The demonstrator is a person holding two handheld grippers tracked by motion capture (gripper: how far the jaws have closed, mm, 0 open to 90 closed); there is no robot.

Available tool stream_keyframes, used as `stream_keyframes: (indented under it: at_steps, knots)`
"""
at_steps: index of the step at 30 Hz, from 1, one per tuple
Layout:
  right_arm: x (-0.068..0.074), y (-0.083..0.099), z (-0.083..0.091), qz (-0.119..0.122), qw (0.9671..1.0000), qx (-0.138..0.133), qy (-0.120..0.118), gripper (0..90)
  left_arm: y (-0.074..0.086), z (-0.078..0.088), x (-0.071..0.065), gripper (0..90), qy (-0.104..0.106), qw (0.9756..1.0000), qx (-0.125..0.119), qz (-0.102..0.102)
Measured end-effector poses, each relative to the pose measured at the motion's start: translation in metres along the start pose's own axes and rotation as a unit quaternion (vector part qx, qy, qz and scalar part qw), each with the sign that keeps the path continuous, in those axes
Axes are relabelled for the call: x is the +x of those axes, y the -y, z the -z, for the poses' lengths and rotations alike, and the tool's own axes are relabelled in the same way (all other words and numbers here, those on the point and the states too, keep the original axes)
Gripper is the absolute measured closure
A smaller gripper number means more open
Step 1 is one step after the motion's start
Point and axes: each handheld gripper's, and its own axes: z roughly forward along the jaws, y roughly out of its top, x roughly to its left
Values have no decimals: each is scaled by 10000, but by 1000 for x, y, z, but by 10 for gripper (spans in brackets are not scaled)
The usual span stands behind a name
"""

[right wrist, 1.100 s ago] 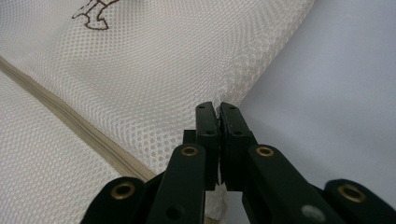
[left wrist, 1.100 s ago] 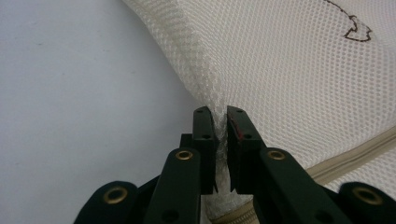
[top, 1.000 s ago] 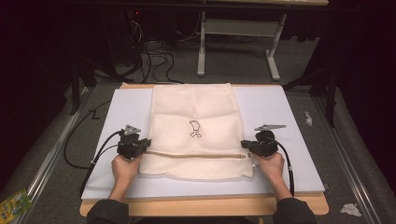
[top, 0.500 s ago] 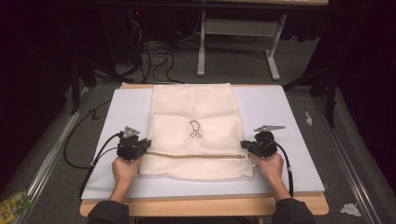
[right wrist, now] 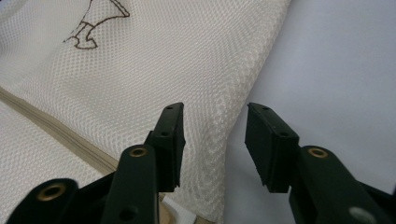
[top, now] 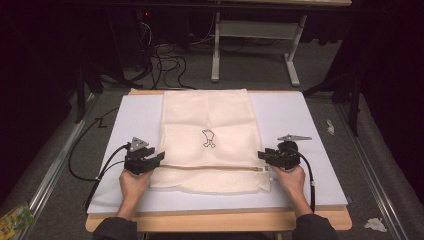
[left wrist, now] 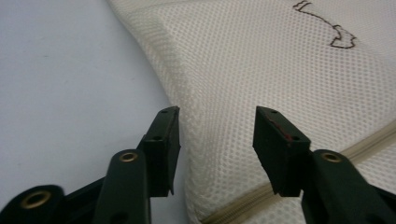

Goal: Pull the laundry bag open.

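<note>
lying flat mid-bench [top: 320, 125], the cream mesh bag [top: 210, 120] shows honeycomb weave and a tan zipper [left wrist: 369, 140] up close. left gripper [top: 150, 161] at 9 o'clock and right gripper [top: 267, 156] at 3 have just opened, fingers apart over its edges, apparently not pinching.
</note>
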Motion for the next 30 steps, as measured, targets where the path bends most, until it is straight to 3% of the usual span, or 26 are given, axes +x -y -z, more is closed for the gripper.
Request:
stream_keyframes:
  at_steps: [4,10,14,17,22,30]
  knots:
    - [-4,2,4,-157,9999,-34,9,529,3,2,-7,446,75,9999,-80,-81]
    - [-11,2,3,-426,9989,171,-85,511,10,-1,-16,415,119,9995,-180,-231]
    - [-13,0,-3,-474,9980,350,-212,525,12,-9,-20,406,246,9994,-180,-159]
    - [-13,-3,-7,-763,9949,574,-333,516,14,-15,-22,401,282,9994,-150,-122]
    - [-10,-6,-10,-670,9932,911,-295,517,16,-20,-24,411,298,9993,-123,-173]
    - [-3,-9,-12,-735,9881,1244,-534,502,15,-25,-26,413,266,9993,114,-235]
